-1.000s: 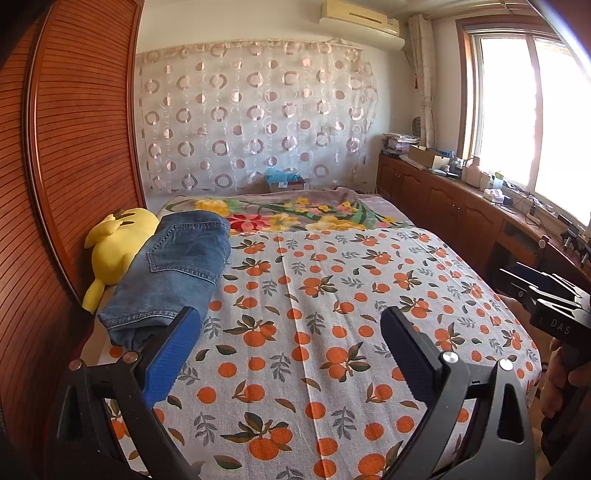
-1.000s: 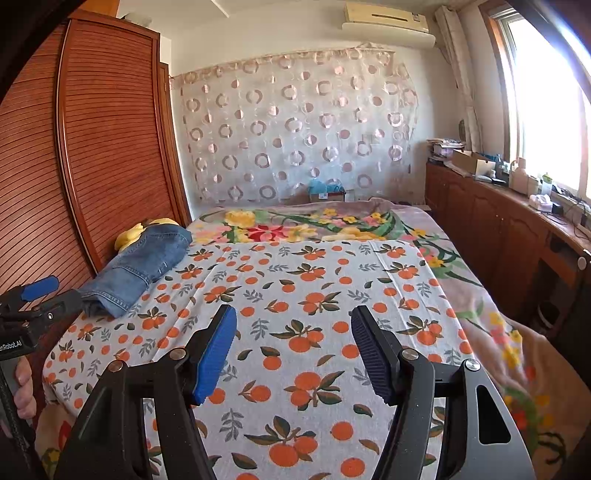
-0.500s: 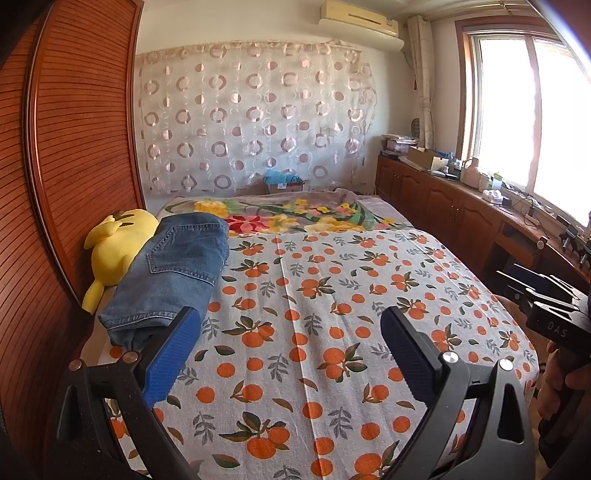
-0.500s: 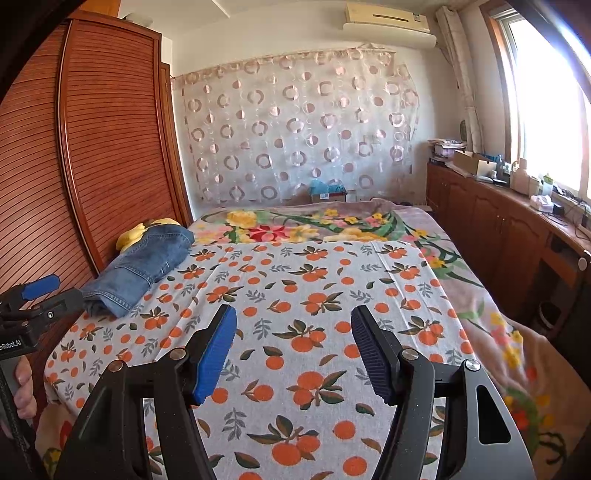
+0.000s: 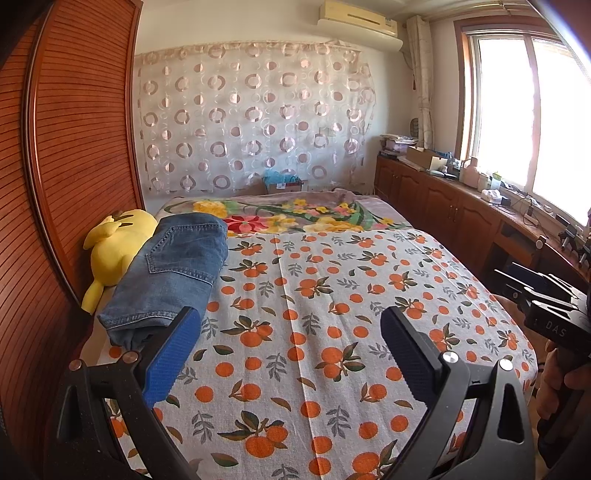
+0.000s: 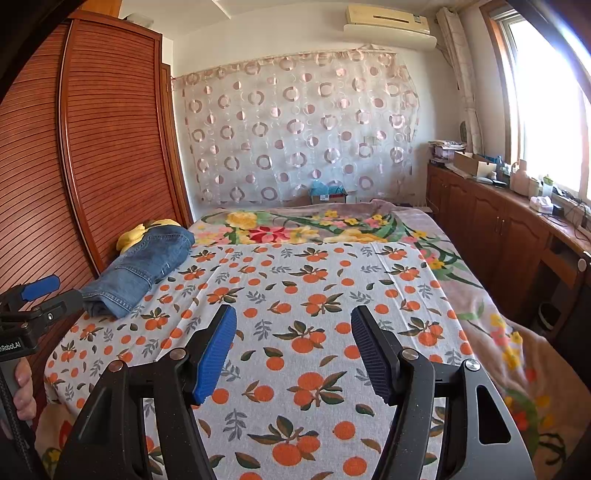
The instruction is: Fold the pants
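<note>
Left wrist: orange-print sheet (image 5: 332,295) covers bed, wardrobe (image 5: 74,147) beside.

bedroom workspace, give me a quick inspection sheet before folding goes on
surface: bed under an orange-print sheet, floral blanket at the far end
job's things: jeans lie folded at the sheet's left edge, nothing gripping them
clutter: yellow plush toy between jeans and wardrobe, touching the jeans
grippers: left gripper open, nothing between its pads; right gripper open, nothing between its pads
cables: wires on the counter under the window
surroundings: slatted wooden wardrobe on the left, patterned curtain on the far wall, air conditioner above it
</note>
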Motion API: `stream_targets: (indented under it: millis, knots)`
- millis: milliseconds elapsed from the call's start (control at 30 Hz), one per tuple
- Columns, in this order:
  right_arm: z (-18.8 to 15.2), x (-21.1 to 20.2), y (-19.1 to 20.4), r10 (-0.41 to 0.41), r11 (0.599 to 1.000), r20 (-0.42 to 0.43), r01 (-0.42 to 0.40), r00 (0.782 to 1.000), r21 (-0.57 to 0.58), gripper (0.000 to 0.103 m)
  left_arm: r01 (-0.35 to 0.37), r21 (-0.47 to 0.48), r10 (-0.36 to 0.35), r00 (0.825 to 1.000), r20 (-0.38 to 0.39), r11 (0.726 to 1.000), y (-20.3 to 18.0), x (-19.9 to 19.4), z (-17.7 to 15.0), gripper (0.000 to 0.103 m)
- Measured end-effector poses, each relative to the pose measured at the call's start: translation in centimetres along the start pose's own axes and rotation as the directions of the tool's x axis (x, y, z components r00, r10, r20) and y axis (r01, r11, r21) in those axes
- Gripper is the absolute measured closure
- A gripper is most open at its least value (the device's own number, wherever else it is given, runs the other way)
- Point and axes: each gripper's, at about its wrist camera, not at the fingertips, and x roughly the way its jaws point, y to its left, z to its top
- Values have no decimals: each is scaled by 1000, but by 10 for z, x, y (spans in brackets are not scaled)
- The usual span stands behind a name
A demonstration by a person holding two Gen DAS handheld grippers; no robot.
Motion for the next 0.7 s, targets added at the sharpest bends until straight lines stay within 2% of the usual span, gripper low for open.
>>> stream_targets:
  millis: [700]
  knots:
    - [0,0,0,-2,1000,7,2,1000,-3,36,0,-1,0,1000,1,1000,1,0,-1,5]
